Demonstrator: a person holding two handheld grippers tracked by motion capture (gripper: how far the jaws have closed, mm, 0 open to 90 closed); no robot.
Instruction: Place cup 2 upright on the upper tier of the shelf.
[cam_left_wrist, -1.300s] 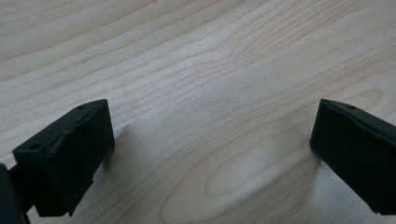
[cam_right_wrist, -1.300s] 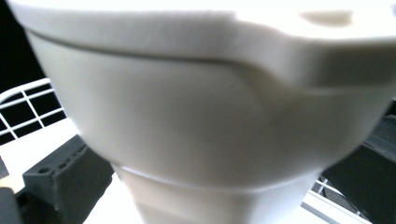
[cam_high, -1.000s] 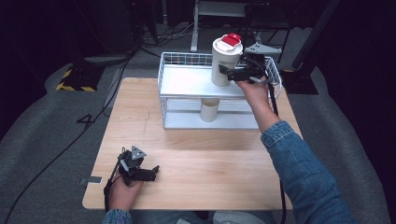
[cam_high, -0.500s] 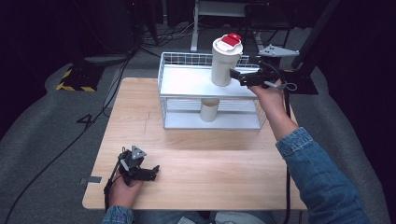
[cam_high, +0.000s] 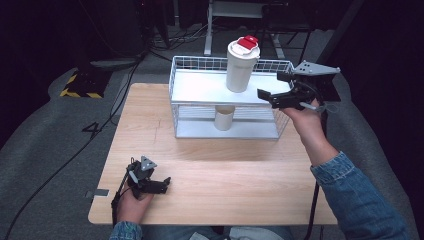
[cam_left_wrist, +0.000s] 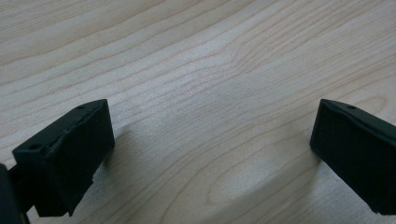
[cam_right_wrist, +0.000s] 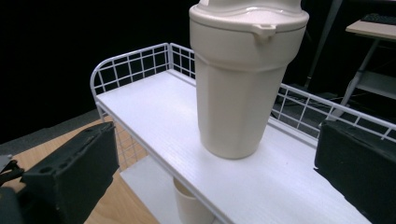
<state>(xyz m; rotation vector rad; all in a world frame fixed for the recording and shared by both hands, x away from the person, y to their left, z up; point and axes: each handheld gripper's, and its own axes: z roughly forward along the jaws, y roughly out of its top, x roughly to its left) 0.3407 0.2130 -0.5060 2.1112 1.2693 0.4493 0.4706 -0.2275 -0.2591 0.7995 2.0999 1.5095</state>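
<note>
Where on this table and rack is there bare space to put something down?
The table is bare between the rack and the left gripper, and along its left side. The top shelf is free left of the tall cup. It is crowded right of that cup, where the right gripper hovers open, and around the small cup below.

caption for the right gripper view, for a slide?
Open right gripper faces a cream lidded tumbler standing upright on the white wire rack's top shelf.

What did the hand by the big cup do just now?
The right gripper let go of the tall cream cup on the rack's top shelf and pulled back to the right, jaws open. The cup, the small cup below and the left gripper stayed put.
</note>
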